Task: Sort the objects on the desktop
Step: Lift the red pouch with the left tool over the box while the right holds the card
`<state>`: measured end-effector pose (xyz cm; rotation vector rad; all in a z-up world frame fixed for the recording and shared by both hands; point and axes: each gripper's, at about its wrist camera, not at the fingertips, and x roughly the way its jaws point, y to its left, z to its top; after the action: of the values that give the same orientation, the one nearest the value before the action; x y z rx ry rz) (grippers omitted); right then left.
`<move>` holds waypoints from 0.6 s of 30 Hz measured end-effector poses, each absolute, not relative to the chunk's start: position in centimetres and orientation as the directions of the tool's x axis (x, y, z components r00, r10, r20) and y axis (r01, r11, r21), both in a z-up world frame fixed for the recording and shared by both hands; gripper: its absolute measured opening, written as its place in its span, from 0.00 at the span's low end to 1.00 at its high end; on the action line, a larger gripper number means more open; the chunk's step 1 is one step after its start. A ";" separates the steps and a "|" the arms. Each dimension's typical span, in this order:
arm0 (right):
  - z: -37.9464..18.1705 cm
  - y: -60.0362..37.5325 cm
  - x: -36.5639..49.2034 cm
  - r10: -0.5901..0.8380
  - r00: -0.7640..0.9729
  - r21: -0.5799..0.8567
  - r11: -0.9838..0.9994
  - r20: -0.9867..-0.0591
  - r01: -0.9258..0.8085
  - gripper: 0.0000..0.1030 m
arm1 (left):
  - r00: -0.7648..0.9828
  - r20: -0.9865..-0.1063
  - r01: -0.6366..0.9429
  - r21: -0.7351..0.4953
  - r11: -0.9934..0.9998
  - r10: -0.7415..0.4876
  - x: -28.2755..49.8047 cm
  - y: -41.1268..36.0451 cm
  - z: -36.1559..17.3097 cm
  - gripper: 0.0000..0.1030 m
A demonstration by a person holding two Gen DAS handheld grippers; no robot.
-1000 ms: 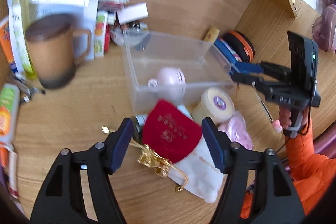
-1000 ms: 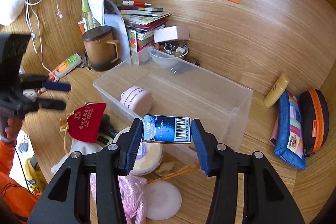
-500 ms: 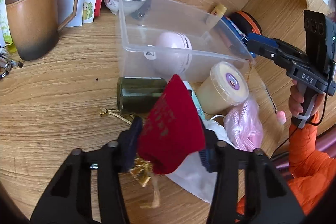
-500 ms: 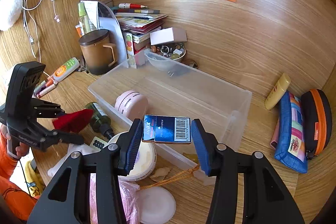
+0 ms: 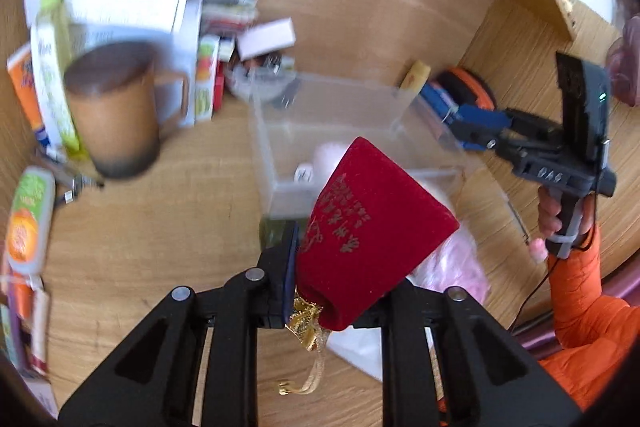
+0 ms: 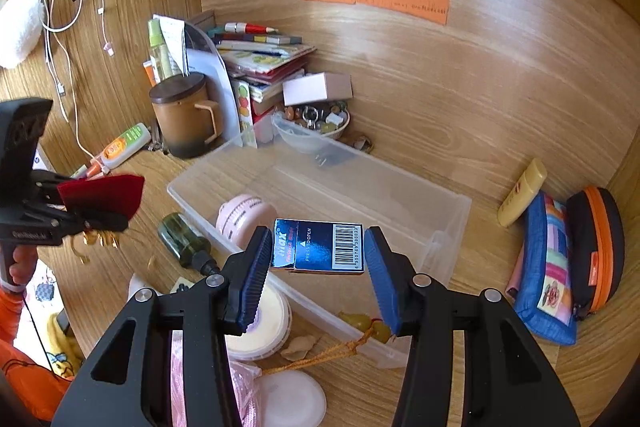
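My left gripper (image 5: 344,267) is closing tight on the neck of a red velvet pouch (image 5: 372,227), and its pads press the cloth. The pouch hangs above the desk with its gold drawstring (image 5: 308,323) dangling. In the right wrist view the same pouch (image 6: 104,191) is at the far left, in front of the clear plastic bin (image 6: 400,195). My right gripper (image 6: 318,259) is shut on a small dark blue box with a barcode (image 6: 320,247), held over the bin's near wall. A pink round gadget (image 6: 242,213) lies inside the bin.
A dark green bottle (image 6: 184,239), a cream-lidded jar (image 6: 264,323) and a white lid (image 6: 292,399) lie before the bin. A brown mug (image 6: 182,115), books and a trinket bowl (image 6: 316,123) stand behind it. A yellow tube (image 6: 522,193) and two pencil cases (image 6: 548,267) lie at right.
The left gripper closed on the red pouch and lifted it off the desk, uncovering the green bottle. The right gripper kept still with the blue box.
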<state>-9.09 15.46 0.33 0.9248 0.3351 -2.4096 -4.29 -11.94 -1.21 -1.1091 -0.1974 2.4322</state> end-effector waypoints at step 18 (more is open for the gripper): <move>0.7 16.1 -12.6 -0.365 -0.649 -0.055 -0.845 -0.667 0.532 0.43 | -0.606 -0.628 -0.437 -0.251 -0.864 0.488 -12.4 -6.4 4.2 0.18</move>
<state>-12.56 16.11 0.71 0.9168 0.3376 -2.4505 -12.38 -6.36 4.24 -0.9794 -0.0972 2.4270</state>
